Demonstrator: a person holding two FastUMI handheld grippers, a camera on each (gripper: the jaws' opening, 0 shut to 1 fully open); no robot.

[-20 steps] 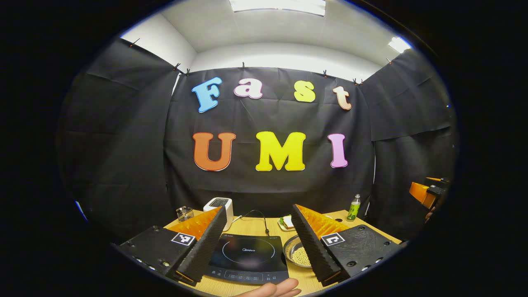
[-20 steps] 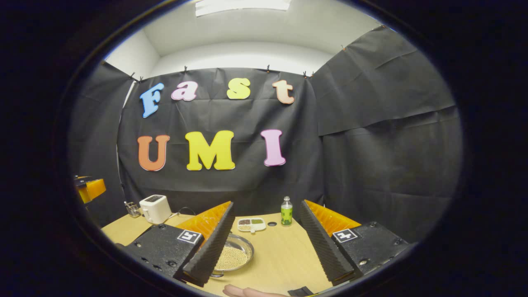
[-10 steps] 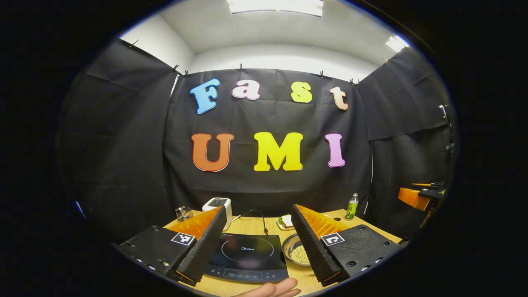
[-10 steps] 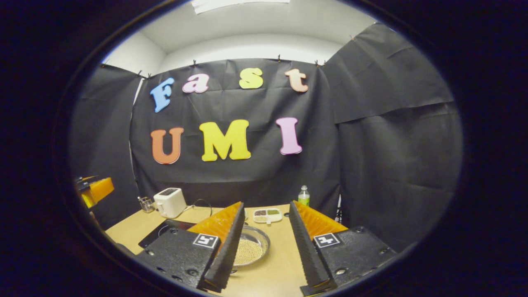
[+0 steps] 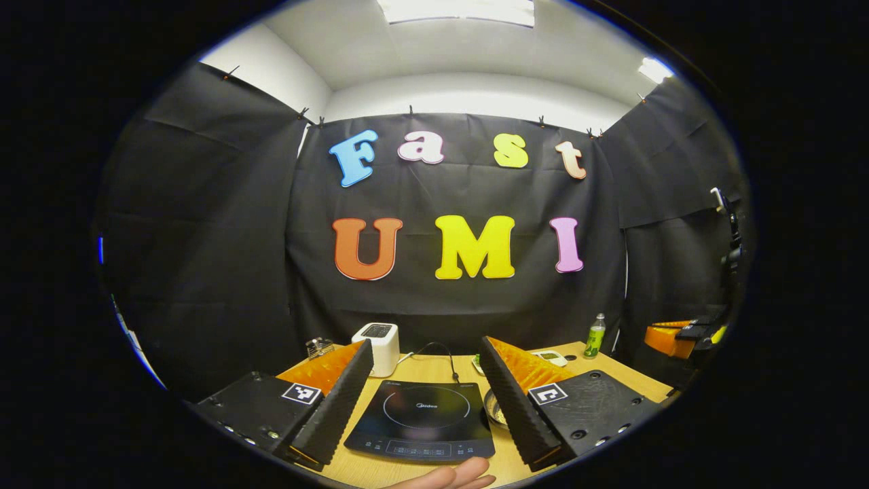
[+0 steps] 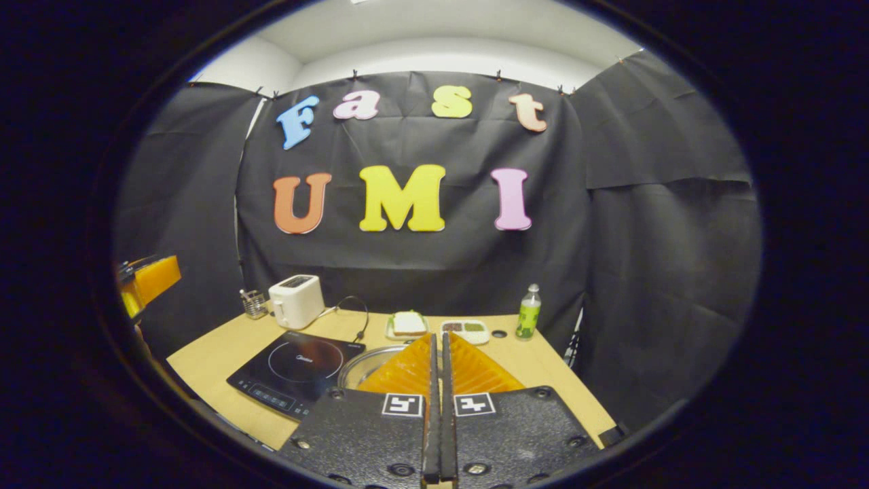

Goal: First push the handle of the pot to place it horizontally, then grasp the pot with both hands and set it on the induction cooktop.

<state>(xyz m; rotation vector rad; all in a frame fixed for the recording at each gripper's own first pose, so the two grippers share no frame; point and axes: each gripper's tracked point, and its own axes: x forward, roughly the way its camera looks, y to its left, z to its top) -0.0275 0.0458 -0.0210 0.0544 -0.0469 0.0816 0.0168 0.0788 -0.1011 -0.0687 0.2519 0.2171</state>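
Steel, the shallow round silver pot (image 6: 363,361) looks rigid and slick; grip its rim. Left gripper (image 5: 426,401) gapes wide; right gripper (image 6: 440,407) is closed empty.

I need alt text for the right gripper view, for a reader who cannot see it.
The right gripper, jaws closed together and holding nothing, points over a wooden table. Beyond it sit a metal pot, a black induction cooktop, a white toaster, a sandwich plate and a green bottle.
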